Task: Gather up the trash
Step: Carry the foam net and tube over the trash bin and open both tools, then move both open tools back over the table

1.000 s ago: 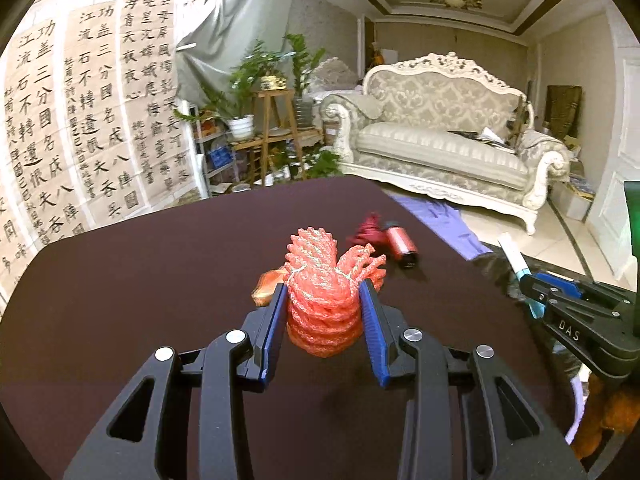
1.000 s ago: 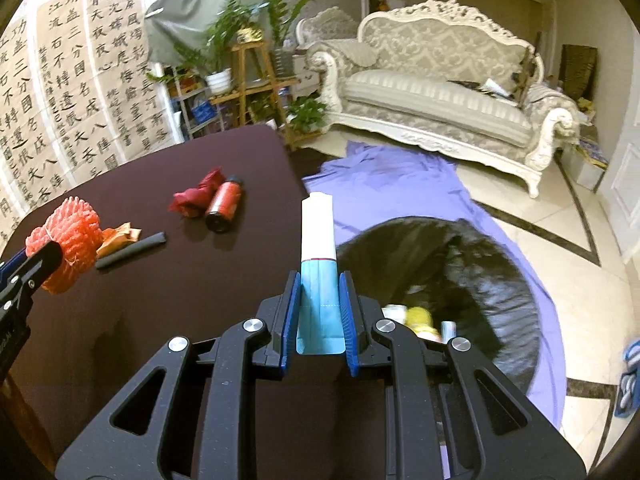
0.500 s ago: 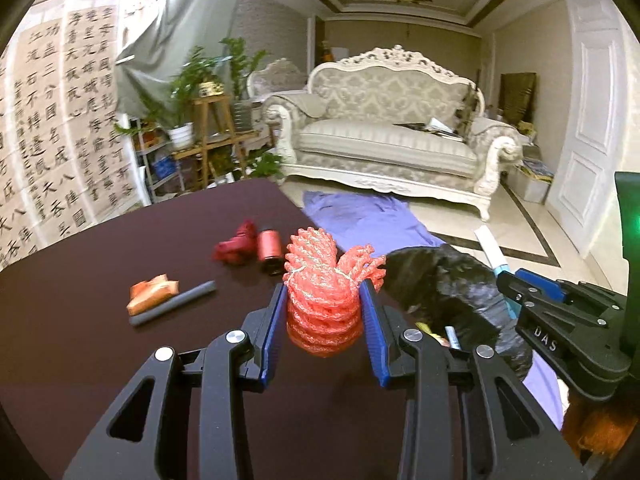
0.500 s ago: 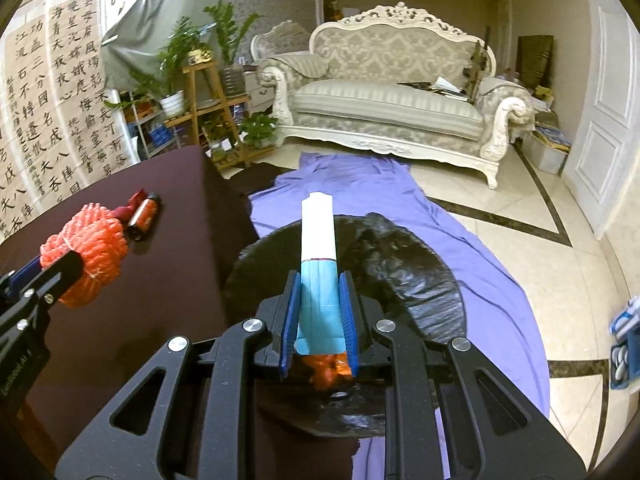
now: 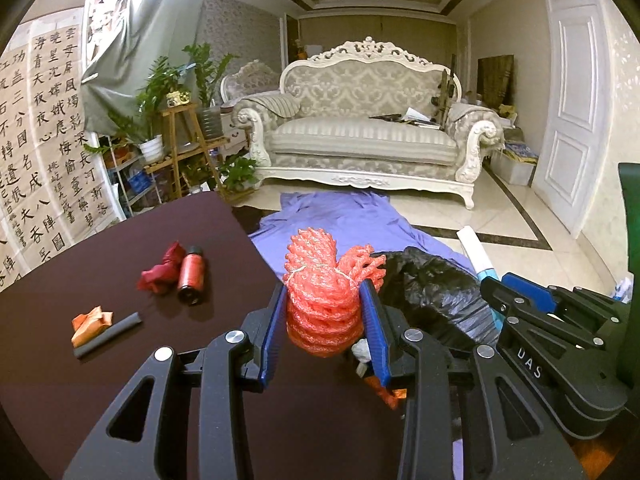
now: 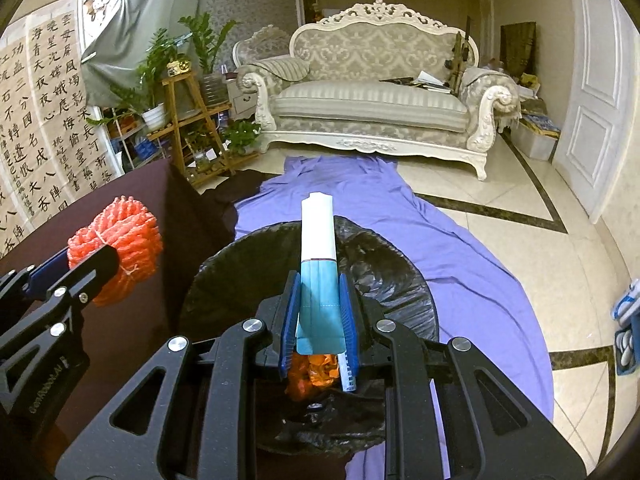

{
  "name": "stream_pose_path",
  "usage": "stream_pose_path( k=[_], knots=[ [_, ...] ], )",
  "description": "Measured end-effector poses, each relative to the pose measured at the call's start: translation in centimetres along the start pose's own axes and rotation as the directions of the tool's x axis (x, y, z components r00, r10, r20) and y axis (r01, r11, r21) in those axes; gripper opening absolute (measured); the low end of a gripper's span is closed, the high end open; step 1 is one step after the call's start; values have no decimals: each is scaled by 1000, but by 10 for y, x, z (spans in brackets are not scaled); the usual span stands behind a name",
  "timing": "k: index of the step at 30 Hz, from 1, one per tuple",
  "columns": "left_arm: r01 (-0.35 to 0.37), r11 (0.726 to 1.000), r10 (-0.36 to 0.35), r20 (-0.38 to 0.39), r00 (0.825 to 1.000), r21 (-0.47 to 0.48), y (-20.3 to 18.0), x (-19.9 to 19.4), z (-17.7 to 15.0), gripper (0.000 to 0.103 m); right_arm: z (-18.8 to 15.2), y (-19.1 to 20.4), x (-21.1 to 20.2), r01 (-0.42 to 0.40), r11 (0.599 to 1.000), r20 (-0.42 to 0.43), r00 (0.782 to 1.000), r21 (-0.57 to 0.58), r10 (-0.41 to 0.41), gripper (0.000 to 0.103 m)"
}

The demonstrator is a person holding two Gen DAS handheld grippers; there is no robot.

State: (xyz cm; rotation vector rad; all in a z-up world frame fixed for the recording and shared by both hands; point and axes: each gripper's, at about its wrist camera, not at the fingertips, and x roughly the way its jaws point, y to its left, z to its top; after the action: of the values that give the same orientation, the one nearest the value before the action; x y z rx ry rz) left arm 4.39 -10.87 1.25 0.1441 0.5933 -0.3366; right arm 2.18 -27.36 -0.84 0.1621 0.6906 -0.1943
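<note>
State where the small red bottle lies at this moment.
In the left wrist view, the small red bottle lies on its side on the dark table, left of the left claw, beside a crumpled red wrapper.

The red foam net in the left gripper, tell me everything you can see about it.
The red foam net is a coral-red mesh sleeve of soft-looking foam strands, bunched into a ribbed, rounded wad with a frayed tuft at its top and thin pale threads across it. The left gripper pinches it between its blue pads, which press its sides. It stands roughly upright, held in the air near the table edge, beside the black trash bag.
</note>
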Motion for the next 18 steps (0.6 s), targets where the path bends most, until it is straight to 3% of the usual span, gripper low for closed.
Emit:
stream_pose_path(
  k=[6,10,15,18],
  knots=[
    [10,1000,-10,-23,1000,8,-11,16,5,38,2,-8,11,-2,1000,-12,1000,14,2,21],
    [1,1000,-1,-41,999,4,-10,22,4,48,1,-15,15,7,999,-11,1000,34,-7,41],
    [-14,1000,13,-48,999,-23,-2,18,0,63,1,-18,14,17,999,-14,1000,42,-17,43],
    [-36,999,34,-48,998,-41,8,12,-2,67,1,-16,14,18,999,-19,1000,35,-18,46]
  ],
)
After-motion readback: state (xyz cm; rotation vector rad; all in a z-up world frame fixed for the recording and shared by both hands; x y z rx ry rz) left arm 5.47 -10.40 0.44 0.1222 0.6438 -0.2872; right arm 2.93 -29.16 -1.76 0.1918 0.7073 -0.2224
